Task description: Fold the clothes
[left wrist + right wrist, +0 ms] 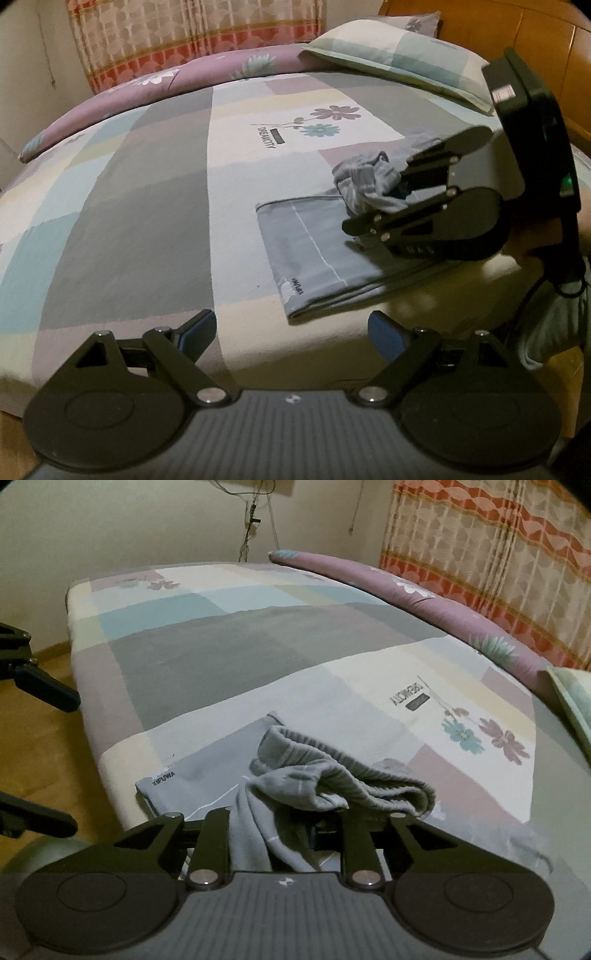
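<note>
I've got one folded grey piece point(306, 251) lying flat near the bed's point(155, 192) edge, my right gripper point(286, 830) loosely around a bunched grey garment point(317, 775) over it, left gripper point(291, 334) spread empty, so folding's barely halfway.

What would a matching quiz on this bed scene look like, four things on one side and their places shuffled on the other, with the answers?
Things:
1. folded grey garment
2. crumpled grey garment
3. pillow
4. purple quilt

Places:
A. between the jaws of the right gripper
B. lying flat at the near edge of the bed
C. along the far side, below the curtain
D. at the end by the wooden headboard

Pairs: 1-B, 2-A, 3-D, 4-C
</note>
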A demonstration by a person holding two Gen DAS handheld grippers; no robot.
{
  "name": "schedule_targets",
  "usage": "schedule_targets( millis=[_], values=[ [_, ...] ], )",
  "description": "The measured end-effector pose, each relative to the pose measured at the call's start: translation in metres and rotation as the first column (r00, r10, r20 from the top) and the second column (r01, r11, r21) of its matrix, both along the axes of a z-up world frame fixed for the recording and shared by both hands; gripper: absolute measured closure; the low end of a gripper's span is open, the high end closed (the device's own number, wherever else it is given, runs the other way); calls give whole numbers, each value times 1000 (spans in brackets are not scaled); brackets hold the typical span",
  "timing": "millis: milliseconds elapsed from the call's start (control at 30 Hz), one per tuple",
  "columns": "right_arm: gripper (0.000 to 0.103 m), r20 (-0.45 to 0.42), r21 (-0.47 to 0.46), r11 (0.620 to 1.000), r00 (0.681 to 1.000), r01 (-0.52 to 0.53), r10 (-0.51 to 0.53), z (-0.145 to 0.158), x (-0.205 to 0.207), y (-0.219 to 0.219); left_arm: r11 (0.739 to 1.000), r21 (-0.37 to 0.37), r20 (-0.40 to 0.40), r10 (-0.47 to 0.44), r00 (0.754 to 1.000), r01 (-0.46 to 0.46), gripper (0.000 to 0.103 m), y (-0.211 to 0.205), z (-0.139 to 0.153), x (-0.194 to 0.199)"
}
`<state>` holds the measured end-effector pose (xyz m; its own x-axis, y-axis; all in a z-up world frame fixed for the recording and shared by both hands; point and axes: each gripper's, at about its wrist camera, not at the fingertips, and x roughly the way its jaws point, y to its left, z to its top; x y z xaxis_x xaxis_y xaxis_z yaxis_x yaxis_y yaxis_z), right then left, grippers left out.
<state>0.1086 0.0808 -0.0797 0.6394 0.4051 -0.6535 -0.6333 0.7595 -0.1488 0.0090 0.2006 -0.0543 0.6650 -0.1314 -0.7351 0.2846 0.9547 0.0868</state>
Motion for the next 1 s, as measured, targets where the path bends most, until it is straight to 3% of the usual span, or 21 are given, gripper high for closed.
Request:
schedule_targets(
  millis=[100,267,433,600,733,800,833,933,1000],
  values=[
    [76,14,5,1000,1000,3,-3,-4,-3,1,1000,-4,-1,6,1000,-6,14,1,0,1],
    [77,111,-18,1000,994,-18,20,2,-14,9,1000,-4,0,13,1000,-13,14,3,0,1],
    [77,207,-169,980,969,-103,137,-5,-27,26,1000,-3,-5,26,1000,-26,14,7,0,0],
    [72,180,-249,956,963,-153,201,-23,-36,32,999,-6,-16,31,999,-31,14,10,-3,1],
    [65,154,-181,971,971,-155,183,-10,-38,18,999,-34,-8,27,1000,-27,14,13,-1,3],
    [52,141,-127,981,977,-144,162,0,-40,5,998,-57,1,22,1000,-22,14,14,1,5],
    [51,134,-96,986,980,-138,150,5,-42,-3,997,-81,8,18,1000,-18,14,15,3,6],
    [50,107,-7,994,988,-112,112,18,-49,-29,978,-206,16,8,1000,-4,14,20,6,16],
    [50,94,35,996,992,-81,78,23,-52,-44,944,-329,-16,19,1000,-24,14,26,4,30]
  ],
)
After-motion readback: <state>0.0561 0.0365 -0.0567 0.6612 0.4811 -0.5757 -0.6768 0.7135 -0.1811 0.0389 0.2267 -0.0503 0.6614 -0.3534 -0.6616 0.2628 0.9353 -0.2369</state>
